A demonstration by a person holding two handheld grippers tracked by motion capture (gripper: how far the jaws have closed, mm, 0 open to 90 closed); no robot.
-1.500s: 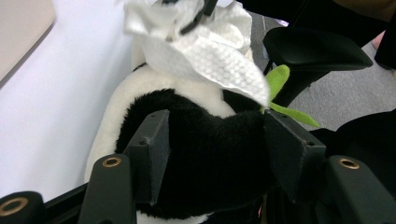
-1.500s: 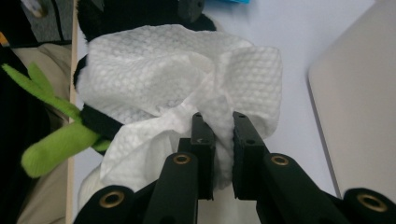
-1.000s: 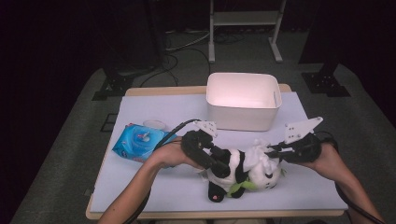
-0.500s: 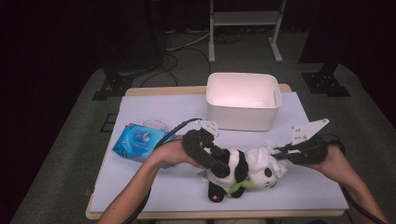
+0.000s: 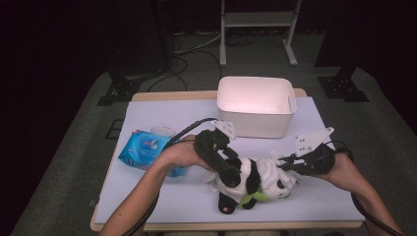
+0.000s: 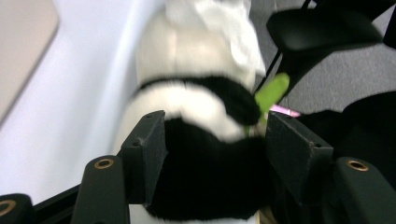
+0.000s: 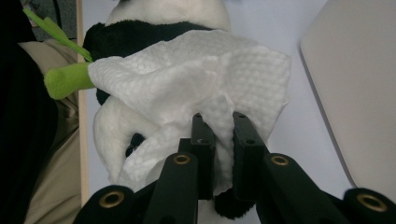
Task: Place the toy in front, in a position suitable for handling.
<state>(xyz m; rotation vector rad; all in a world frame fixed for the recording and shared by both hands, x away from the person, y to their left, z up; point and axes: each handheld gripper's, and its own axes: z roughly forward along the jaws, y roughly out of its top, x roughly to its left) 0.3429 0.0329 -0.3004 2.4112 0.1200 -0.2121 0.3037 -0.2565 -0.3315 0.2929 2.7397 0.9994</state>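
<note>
A black-and-white plush panda (image 5: 255,179) lies on the white table cover near the front edge, with a green leaf (image 6: 273,88) at its front. My left gripper (image 5: 231,174) comes in from the left and is shut on the panda's black middle (image 6: 196,93). Its jaws have just been opening slightly, and the pads still press the fur on both sides. My right gripper (image 5: 282,164) comes in from the right, shut on a crumpled white wipe (image 7: 196,79). The wipe lies against the panda's head (image 7: 140,32).
A white plastic bin (image 5: 255,123) stands just behind the panda at the back middle of the table. A blue pack of wipes (image 5: 145,147) lies at the left, beside my left forearm. The table's wooden front edge (image 5: 196,227) runs close below the panda.
The left gripper has risen a little with the panda's body in it. The right gripper and its wipe have stayed at the panda's head, shifting only slightly.
</note>
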